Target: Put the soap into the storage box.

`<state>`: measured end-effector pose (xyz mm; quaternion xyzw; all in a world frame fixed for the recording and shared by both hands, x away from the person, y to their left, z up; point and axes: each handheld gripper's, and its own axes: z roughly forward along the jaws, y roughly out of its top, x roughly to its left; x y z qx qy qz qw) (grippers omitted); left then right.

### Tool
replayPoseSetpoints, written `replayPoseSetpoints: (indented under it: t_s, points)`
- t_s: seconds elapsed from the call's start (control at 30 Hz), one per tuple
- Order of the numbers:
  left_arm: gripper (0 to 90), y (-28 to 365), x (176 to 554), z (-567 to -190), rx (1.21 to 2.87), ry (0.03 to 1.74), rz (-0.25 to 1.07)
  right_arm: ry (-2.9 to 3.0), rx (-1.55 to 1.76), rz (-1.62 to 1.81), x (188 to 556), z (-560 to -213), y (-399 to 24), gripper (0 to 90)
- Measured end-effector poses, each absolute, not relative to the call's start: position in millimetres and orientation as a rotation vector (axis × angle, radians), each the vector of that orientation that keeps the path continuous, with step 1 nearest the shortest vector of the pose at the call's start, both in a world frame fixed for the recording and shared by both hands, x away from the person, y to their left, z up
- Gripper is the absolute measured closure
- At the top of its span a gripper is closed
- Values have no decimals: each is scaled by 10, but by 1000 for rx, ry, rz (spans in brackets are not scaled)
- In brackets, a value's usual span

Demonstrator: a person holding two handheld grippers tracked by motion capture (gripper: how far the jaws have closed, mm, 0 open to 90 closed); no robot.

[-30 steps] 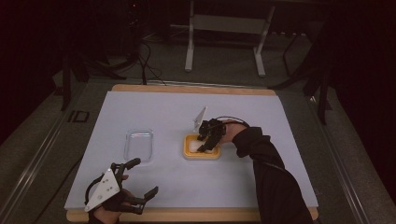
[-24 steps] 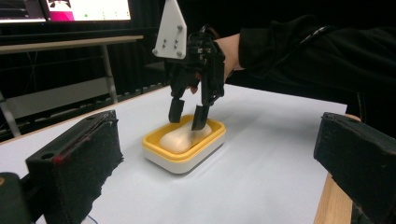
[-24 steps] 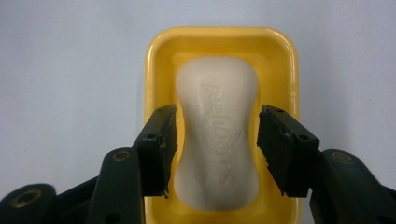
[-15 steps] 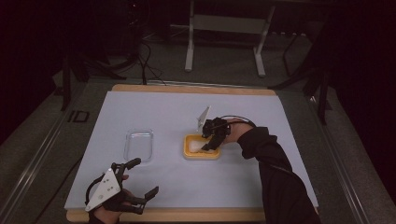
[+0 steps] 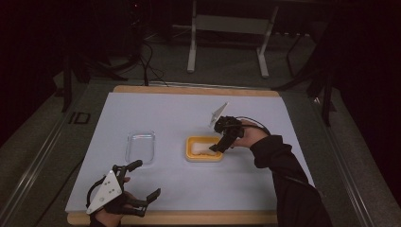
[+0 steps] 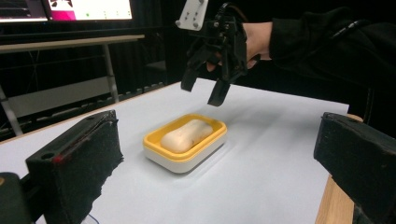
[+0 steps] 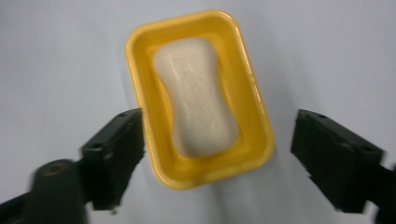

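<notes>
Dark floor and metal stand legs lie beyond the pale tabletop [image 5: 189,118] in the high view. A yellow soap dish [image 5: 204,148] sits right of centre, with a clear lid [image 5: 141,146] well apart to its left. The right gripper [image 5: 220,145] hangs over the dish's right end; the left gripper [image 5: 142,182] rests at the near edge, jaws wide and empty.

From the left gripper view, the dish [image 6: 186,141] holds a cream soap bar [image 6: 187,135], and the right gripper [image 6: 203,91] hovers above its far end, clear of it, jaws parted.

Looking down in the right gripper view, the dish [image 7: 254,112] and bar [image 7: 196,102] lie between wide, empty jaws.
</notes>
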<state>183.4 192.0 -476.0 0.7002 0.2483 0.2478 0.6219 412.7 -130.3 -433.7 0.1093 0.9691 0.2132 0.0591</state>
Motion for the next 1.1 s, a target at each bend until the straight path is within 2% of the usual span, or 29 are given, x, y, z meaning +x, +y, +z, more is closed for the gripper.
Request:
replayPoseSetpoints:
  t_s: [0.47, 1.1]
  points:
    - [9, 1910, 1846, -4769, 1613, 577, 566, 2791, 565, 704, 3969, -4319, -1557, 132]
    - [9, 1907, 1844, -4774, 1621, 578, 566, 2586, 847, 847, 3587, -4489, -2099, 134]
